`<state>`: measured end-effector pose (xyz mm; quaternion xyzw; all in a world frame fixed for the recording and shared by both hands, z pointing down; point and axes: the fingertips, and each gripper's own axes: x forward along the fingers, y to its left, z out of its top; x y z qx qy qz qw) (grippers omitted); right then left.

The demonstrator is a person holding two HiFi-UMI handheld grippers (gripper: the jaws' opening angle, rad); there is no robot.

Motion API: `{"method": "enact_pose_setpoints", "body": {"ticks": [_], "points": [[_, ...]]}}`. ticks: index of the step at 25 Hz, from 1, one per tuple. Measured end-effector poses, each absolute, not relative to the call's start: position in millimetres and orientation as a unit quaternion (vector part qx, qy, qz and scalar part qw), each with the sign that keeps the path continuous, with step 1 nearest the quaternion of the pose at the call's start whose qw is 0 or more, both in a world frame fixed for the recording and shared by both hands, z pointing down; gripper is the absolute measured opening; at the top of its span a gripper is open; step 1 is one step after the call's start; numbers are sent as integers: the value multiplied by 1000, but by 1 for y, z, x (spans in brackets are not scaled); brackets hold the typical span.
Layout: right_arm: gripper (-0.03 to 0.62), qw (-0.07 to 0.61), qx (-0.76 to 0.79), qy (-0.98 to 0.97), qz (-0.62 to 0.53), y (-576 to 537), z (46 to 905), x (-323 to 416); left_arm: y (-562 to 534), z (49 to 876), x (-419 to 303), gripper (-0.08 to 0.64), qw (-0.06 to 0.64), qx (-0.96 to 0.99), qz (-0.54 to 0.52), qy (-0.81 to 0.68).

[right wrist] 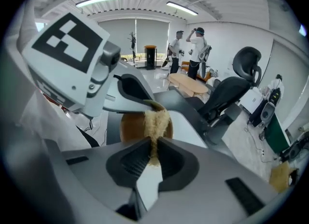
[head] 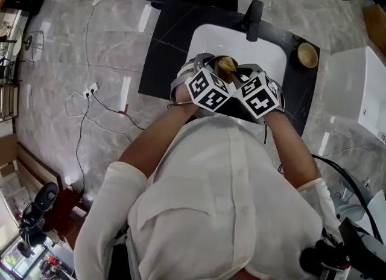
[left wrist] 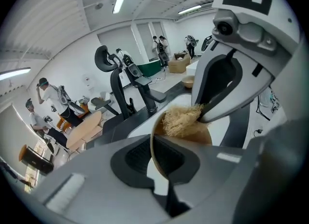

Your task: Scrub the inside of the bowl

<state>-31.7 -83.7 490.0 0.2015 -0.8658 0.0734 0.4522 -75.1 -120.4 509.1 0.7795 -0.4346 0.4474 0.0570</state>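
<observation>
The left gripper (left wrist: 158,153) has its jaws clamped on the thin rim of a small wooden bowl (left wrist: 193,135). It holds the bowl tipped over the white surface (head: 211,40), just ahead of the person's chest. The right gripper (right wrist: 153,147) has its jaws pinched on a wad of pale, straw-like scrubbing fibre (right wrist: 155,119), whose free end lies against the bowl's smooth brown inside. The bowl's open face looks toward the right jaws, so the scrubbing likely falls to the right hand, the left only steadying. A second wooden bowl (head: 307,55) sits far right.
</observation>
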Motion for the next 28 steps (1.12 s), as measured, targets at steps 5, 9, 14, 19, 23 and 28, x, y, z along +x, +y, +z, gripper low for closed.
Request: {"method": "enact_pose_setpoints", "body": {"ticks": [5,9,14,19,23,28], "points": [[34,485,213,-846,66,-89,503,-12,-117,510,-60,12,50,774,452,-441],[34,491,206,-841,96,-83,517,0,-119,503,-50,18,34,775,446,-446],[34,446,192,-849,208,-66,529,0,-121,497,-42,20,21,777,438,-452],[34,411,171,-855,265,-57,527,-12,-122,492,-37,19,16,784,428,-449],[34,384,158,-873,255,-61,512,-23,-119,493,-39,15,20,791,423,-442],[34,404,198,-868,208,-83,501,-18,-118,494,-43,11,15,792,428,-434]]}}
